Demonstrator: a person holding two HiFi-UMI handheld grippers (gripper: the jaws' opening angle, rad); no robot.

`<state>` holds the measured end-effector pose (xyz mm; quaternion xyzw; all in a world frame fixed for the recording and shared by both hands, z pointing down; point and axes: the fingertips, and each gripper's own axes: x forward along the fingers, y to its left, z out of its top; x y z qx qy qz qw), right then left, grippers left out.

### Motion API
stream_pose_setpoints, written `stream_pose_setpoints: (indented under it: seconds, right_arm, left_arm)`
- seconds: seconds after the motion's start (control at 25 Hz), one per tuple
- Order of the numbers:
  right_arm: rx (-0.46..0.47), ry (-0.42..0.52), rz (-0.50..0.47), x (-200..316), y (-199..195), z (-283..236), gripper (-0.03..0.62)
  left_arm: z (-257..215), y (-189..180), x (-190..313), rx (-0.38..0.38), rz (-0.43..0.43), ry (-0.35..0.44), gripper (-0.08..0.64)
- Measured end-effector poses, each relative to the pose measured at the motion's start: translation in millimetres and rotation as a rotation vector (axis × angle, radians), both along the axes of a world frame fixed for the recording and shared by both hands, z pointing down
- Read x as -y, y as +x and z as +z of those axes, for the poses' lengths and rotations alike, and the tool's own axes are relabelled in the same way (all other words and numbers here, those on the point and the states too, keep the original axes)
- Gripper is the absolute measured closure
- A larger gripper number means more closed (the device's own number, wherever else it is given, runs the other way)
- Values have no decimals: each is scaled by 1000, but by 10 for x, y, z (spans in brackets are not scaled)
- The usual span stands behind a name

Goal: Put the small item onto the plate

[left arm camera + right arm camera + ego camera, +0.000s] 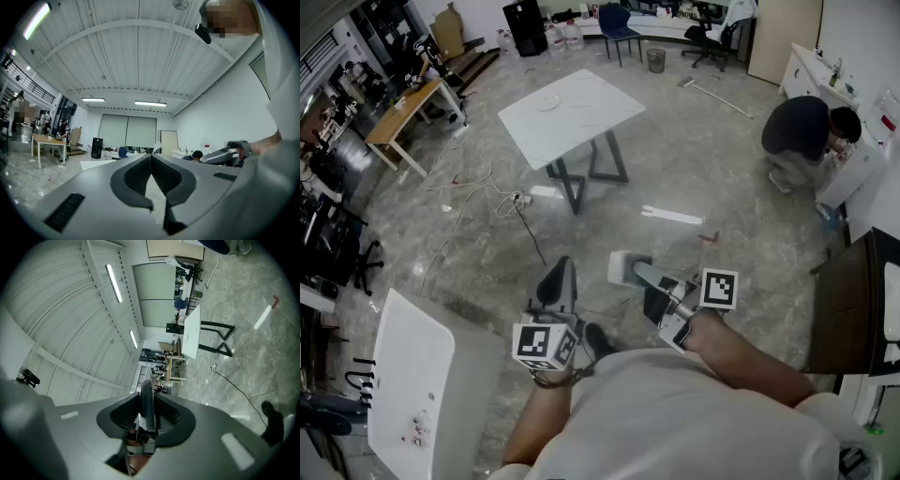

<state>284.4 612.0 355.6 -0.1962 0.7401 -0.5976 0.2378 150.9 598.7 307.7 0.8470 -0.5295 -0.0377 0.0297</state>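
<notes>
Right gripper [147, 395] pinches a thin dark item [146, 408]; left gripper [151, 159] pressed together.
White table [572, 111] ahead; grey stone floor [694, 169].

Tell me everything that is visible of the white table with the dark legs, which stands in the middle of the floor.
The white table has a flat rectangular top, smooth and faintly glossy, perhaps laminate. It stands level on thin dark legs, seemingly metal, which slant under the top and rest on the grey marbled floor. One pale round plate lies on the top, near its far left edge; nothing else shows on it. Nobody touches the table.
</notes>
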Motion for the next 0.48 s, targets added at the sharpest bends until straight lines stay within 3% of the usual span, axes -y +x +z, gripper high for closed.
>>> stream_pose_setpoints:
  seconds: [0.48]
  right_arm:
    - [-1,-8,1,209,-211,82,497]
  left_arm:
    - [90,-254,226,-7,-9,-1,554]
